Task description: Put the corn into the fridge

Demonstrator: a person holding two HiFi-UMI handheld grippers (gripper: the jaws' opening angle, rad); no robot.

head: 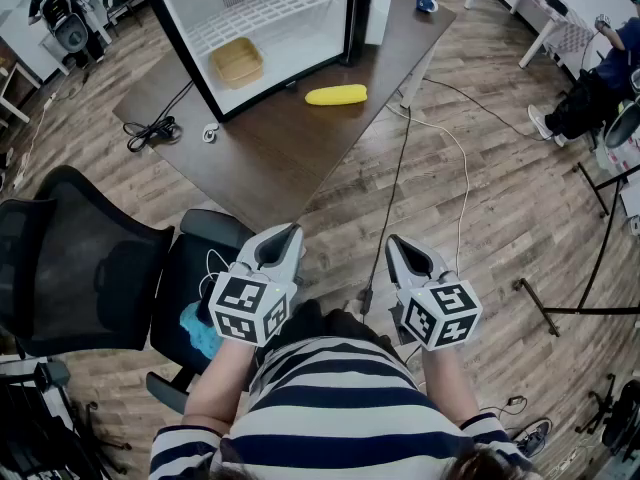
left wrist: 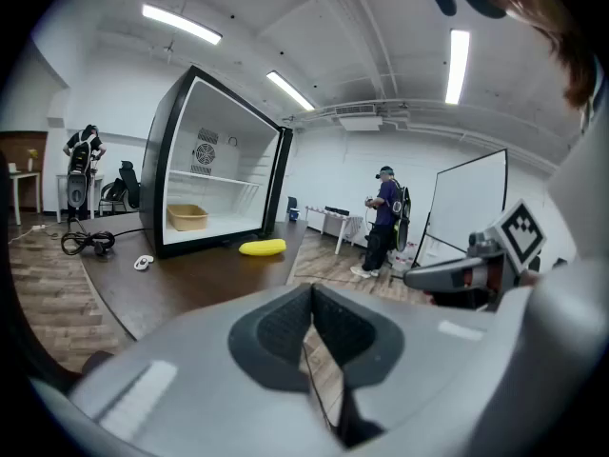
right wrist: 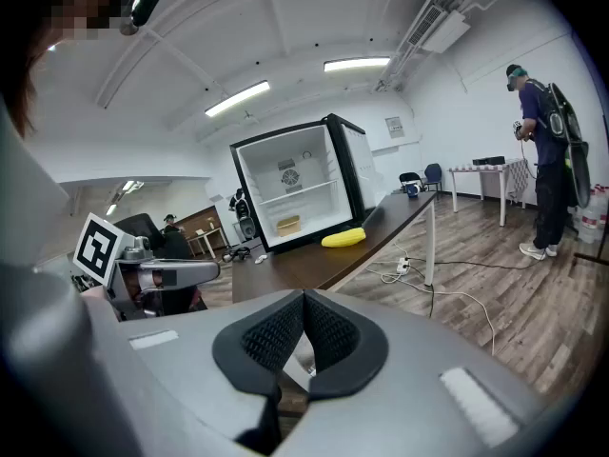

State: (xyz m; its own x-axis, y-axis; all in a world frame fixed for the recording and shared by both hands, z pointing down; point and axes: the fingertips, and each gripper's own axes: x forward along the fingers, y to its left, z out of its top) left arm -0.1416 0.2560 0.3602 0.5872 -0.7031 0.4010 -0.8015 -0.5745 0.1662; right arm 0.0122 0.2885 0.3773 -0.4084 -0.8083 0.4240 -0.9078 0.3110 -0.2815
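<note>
Wood-plank flooring fills the room, with a dark table (head: 260,158) standing well ahead of both pairs of fingertips. A black office chair (head: 80,268) sits off to the left of the left fingers.

The left gripper (head: 290,233) is held close to the person's body. Its fingers are pressed together at the tips with nothing between them. Far beyond them, the fridge (head: 190,8) stands on the table with its front open and a tan basket (head: 238,61) on its floor.

The corn (head: 336,95) lies on the table just outside the fridge's lower edge. It is well apart from either gripper, ahead of the gap between the two and lying crosswise to their reach.

The right gripper (head: 392,240) is likewise drawn in near the body, its fingers together and empty.

The step in hand looks like the reach for the corn, and nothing has been picked up yet. To do it well, the chosen gripper should spread its fingers wide before it arrives. It should also be turned so the pads close across the cob's narrow width near its middle, not along its length. A smooth, round cob may roll, so a squarely centred grip would help. The corn then needs lifting over the fridge's lower frame and setting down on bare floor beside the basket.
</note>
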